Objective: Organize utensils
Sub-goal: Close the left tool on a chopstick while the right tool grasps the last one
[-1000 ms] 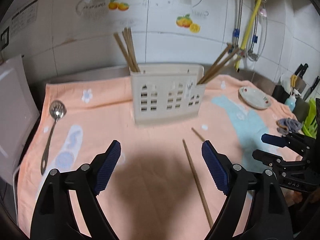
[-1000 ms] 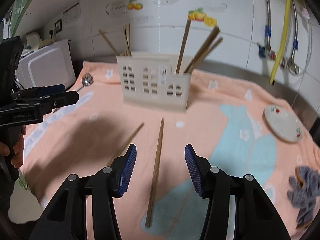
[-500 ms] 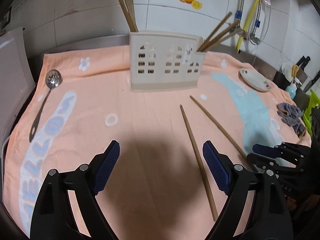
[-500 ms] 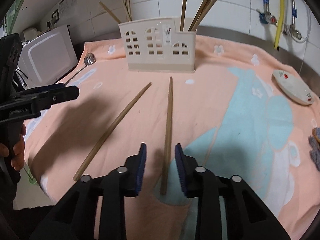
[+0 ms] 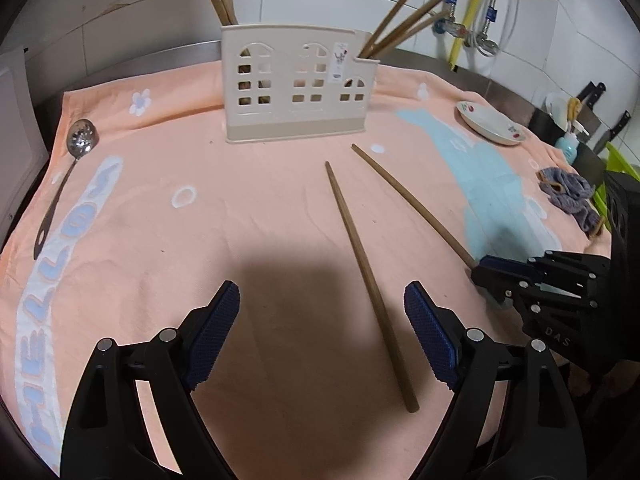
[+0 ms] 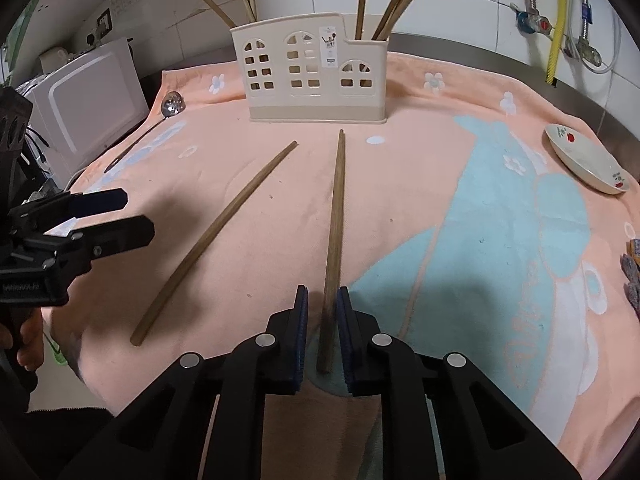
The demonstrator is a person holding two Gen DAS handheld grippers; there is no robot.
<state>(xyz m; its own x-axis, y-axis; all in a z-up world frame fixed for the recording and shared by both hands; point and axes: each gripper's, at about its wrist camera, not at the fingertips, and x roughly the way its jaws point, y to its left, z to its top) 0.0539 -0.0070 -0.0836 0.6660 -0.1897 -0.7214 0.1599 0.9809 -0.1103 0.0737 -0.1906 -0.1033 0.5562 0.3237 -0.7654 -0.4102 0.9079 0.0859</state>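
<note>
Two wooden chopsticks lie on the orange towel in front of a cream utensil holder (image 5: pixel 298 84) (image 6: pixel 314 70) that holds several chopsticks at both ends. My right gripper (image 6: pixel 322 308) straddles the near end of the right chopstick (image 6: pixel 335 216); its jaws are nearly closed around it, with small gaps showing. This chopstick shows in the left wrist view (image 5: pixel 408 200), running to the right gripper (image 5: pixel 486 274). The left chopstick (image 6: pixel 216 236) (image 5: pixel 366 276) lies free. My left gripper (image 5: pixel 320 328) is open and empty, hovering just left of it. A slotted metal spoon (image 5: pixel 66 172) lies at the towel's left edge.
A white dish (image 6: pixel 586 158) sits on the towel at the right. A grey cloth (image 5: pixel 570 196) lies near the right edge. A white appliance (image 6: pixel 86 96) stands left of the towel. Pipes and taps (image 6: pixel 554 20) run along the tiled wall behind.
My right gripper has come down over the near end of the right chopstick and its jaws have narrowed around it. My left gripper has lowered and stayed open.
</note>
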